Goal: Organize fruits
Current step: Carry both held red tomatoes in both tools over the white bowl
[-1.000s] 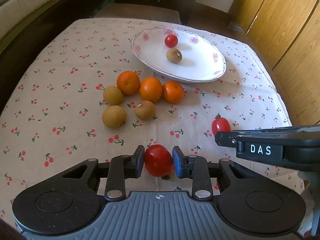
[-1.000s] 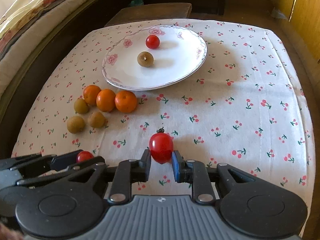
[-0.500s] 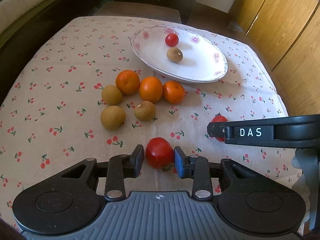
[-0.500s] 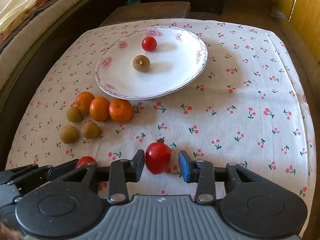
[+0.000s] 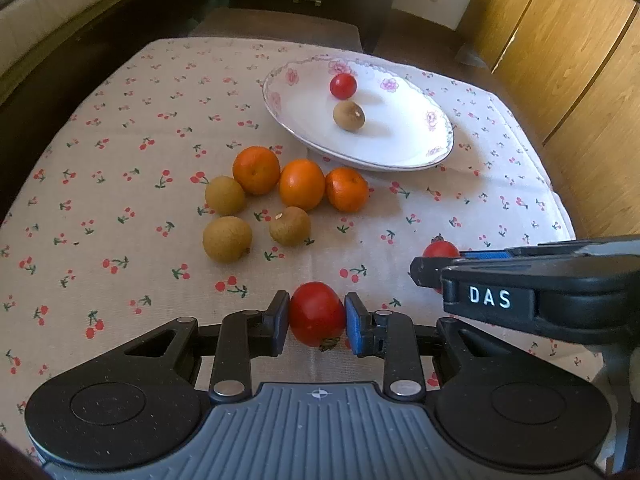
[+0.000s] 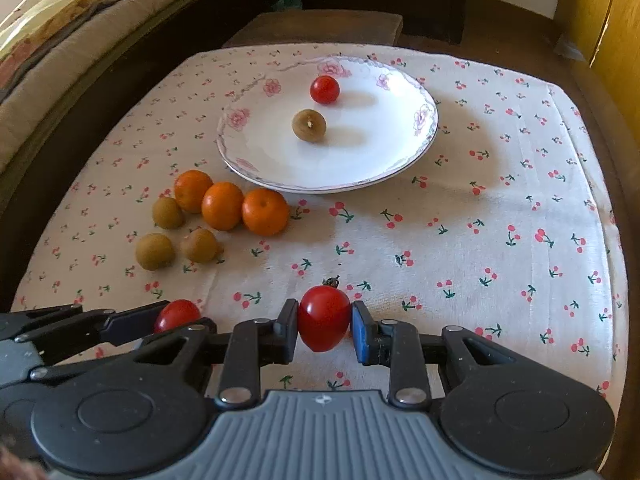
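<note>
Fruits are lying in two groups: a cherry tomato (image 5: 343, 86) and a brown longan (image 5: 349, 116) are already sitting on the flowered plate (image 5: 400, 148), while three oranges (image 5: 301, 184) and three more longans (image 5: 227, 239) are waiting on the cherry-print tabletop (image 5: 100, 184) just short of the plate's near rim.

From the left wrist view, the left tongs (image 5: 317, 316) are closing on a red tomato (image 5: 316, 312), both pads pressing its sides, its stem end pointing down toward the camera. The plate is lying ahead and slightly to the right of these tongs, beyond the oranges. The right tongs (image 5: 424, 272) are reaching in from the right edge, a second tomato (image 5: 440, 249) showing just behind their tip.

From the right wrist view, the right tongs (image 6: 324, 322) are likewise closing on their own tomato (image 6: 323, 317), which is sitting lengthwise between the pads with its long axis running toward the camera. The plate (image 6: 424, 148) is lying straight ahead, well apart across bare cloth, with no fruit in the way. The left tongs (image 6: 160, 320) are entering low at the left, gripping their tomato (image 6: 178, 314).

Judging by this, the right hand is having the clearer run to the plate; the left would be passing beside the oranges (image 6: 224, 204), so lifting first looks wise.
</note>
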`<state>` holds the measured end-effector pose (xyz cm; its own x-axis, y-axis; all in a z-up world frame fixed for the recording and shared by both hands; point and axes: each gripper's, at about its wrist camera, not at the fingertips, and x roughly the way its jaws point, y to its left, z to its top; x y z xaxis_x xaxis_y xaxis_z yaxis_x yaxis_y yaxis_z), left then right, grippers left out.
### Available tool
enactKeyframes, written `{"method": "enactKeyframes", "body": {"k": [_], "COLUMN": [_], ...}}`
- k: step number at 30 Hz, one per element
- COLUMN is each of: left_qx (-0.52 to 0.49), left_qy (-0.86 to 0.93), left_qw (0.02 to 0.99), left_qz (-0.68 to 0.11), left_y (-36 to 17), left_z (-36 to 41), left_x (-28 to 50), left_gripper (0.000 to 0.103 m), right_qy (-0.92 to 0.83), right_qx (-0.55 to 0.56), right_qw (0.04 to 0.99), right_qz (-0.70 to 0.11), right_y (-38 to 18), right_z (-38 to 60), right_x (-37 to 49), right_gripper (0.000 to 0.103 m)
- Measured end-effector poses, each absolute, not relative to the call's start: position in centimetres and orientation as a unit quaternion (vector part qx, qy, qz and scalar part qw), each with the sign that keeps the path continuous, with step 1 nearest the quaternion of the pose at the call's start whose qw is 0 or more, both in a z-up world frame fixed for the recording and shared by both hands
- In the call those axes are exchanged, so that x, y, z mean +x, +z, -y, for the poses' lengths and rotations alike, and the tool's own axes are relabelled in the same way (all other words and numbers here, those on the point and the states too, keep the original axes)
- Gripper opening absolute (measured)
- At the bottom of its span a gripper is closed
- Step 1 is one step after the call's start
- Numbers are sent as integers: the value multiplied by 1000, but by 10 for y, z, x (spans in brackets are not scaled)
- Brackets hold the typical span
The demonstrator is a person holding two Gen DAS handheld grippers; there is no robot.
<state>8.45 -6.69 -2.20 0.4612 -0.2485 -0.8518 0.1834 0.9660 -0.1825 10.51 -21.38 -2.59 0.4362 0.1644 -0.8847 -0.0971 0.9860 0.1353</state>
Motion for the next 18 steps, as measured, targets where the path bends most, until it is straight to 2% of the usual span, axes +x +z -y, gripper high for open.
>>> {"method": "enactKeyframes", "body": {"k": [18], "left_qx": [-47], "left_qy": [-137], "left_qw": [877], "left_qz": [-459], "left_y": [14], "left_z": [72], "left_x": [114], "left_gripper": [37], "right_qy": [72], "right_qx": [76], "right_qw": [870], "right_qz": [-481], "right_y": [5], "right_z": [227], "right_x": [120], "right_gripper": [29]}}
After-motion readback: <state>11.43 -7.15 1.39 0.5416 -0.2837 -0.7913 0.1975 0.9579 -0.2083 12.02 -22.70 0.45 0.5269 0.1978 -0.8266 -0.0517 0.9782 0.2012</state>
